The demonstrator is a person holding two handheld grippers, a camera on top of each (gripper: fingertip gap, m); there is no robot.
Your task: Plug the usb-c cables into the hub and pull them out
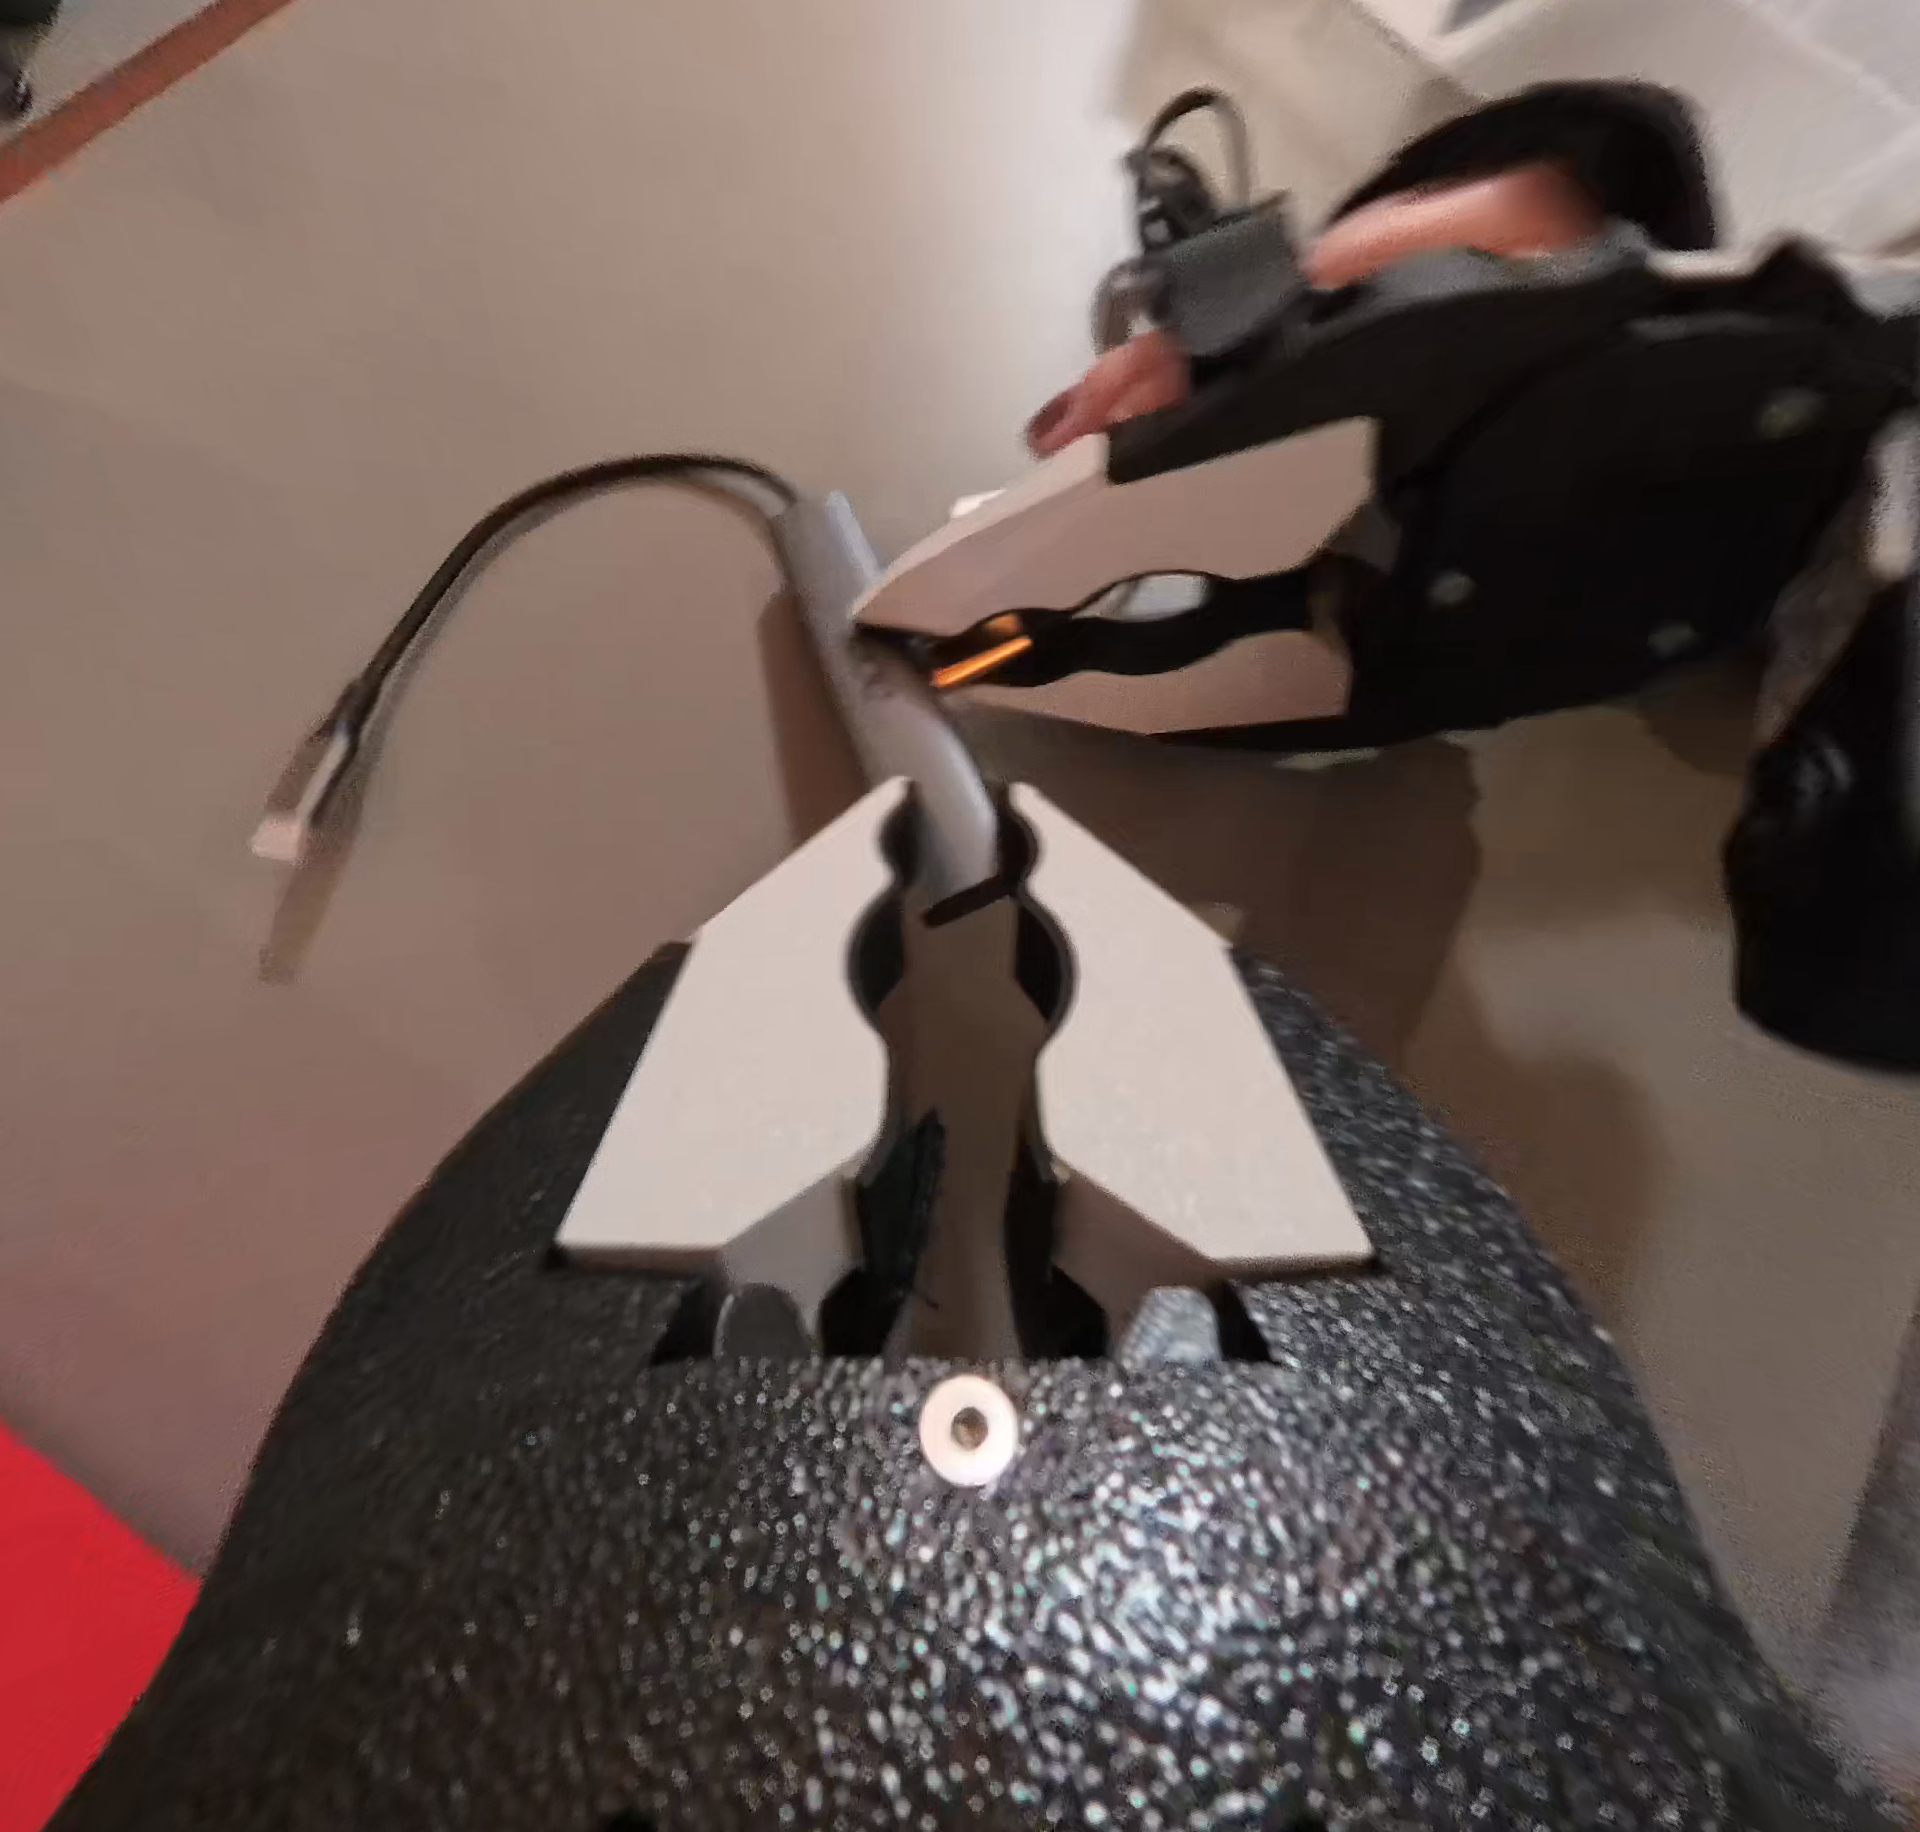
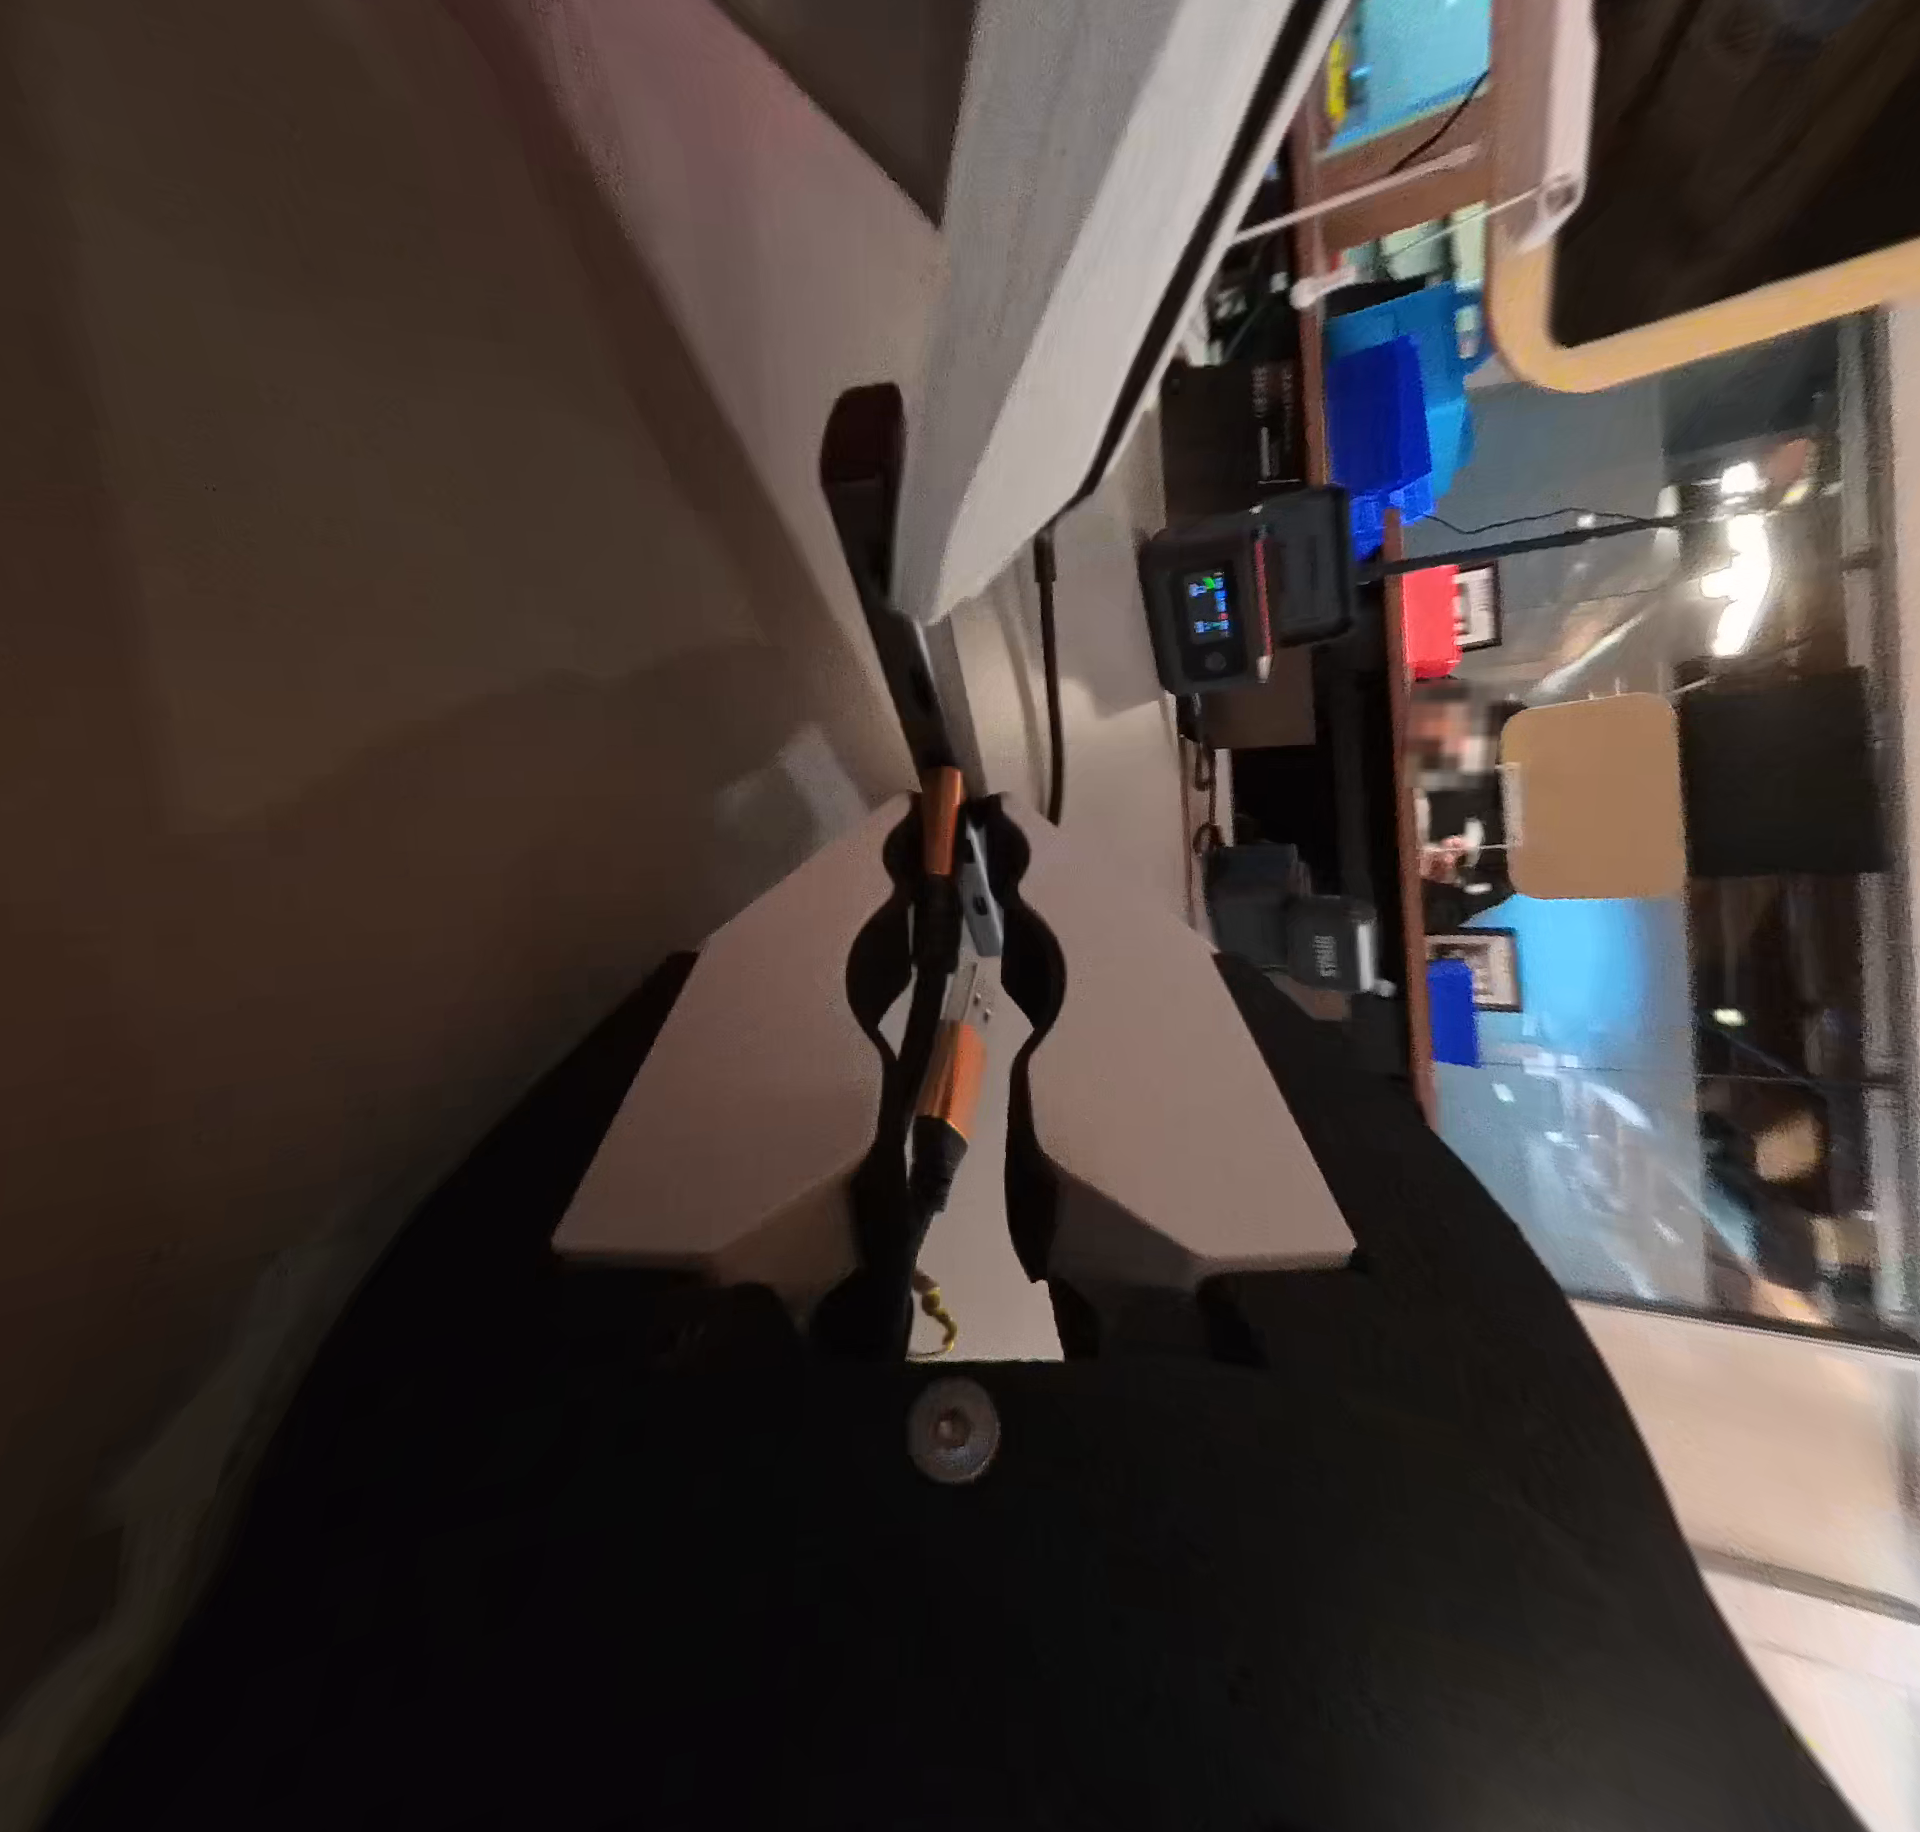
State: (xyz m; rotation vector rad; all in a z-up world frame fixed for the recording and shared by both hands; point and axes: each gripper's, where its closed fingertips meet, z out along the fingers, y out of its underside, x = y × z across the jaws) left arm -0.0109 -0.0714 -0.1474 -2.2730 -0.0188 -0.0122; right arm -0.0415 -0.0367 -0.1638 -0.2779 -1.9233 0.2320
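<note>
My left gripper (image 1: 956,795) is shut on the near end of a slim grey hub (image 1: 904,733) and holds it above the beige table. The hub's black cable (image 1: 520,525) curves left and ends in a pale plug (image 1: 296,806) that hangs free. My right gripper (image 1: 868,624) comes in from the right and is shut on an orange usb-c plug (image 1: 982,660) whose tip meets the hub's side. In the right wrist view, the right gripper (image 2: 951,811) pinches the orange plug (image 2: 940,826) against the hub (image 2: 920,676). A second orange connector (image 2: 956,1065) dangles between its fingers.
A person's hand (image 1: 1122,390) holds the right gripper. A red patch (image 1: 73,1626) lies at the lower left. In the right wrist view the left gripper's pale finger (image 2: 1039,328) fills the top. A small black device with a screen (image 2: 1226,598) and blue bins (image 2: 1382,421) stand behind. Across from one pair of fingers to the other is roughly 5 cm.
</note>
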